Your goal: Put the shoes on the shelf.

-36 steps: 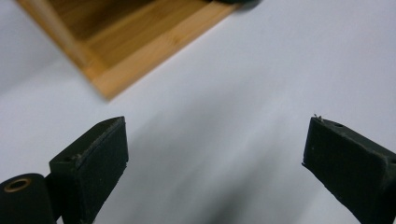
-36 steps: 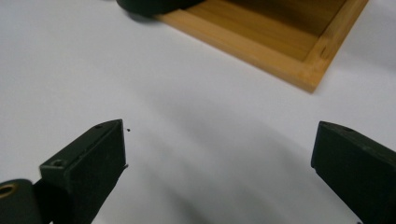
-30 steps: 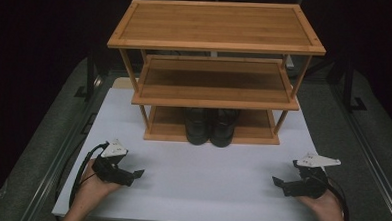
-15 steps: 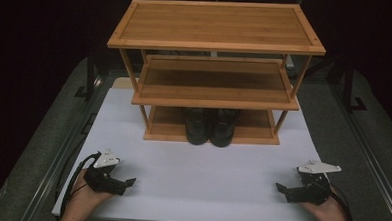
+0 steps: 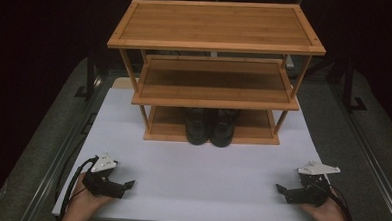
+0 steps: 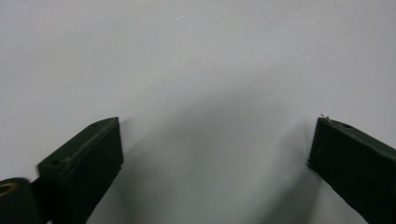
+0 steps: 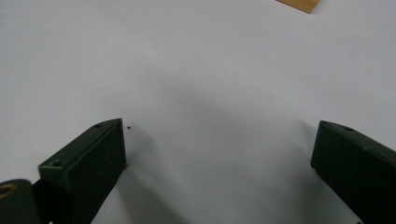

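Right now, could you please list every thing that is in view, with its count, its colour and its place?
shelf rack: one, light brown wood, three levels, at the far middle of the table.
shoes: two, black, side by side on the lowest level of the rack, toes toward the person.
table cover: one, white, under the rack and the tongs.
left tongs: one, black, open, near left corner of the cover, holding nothing.
right tongs: one, black, open, near right corner, holding nothing.
hands: two, at the bottom edge, one holding each tongs.
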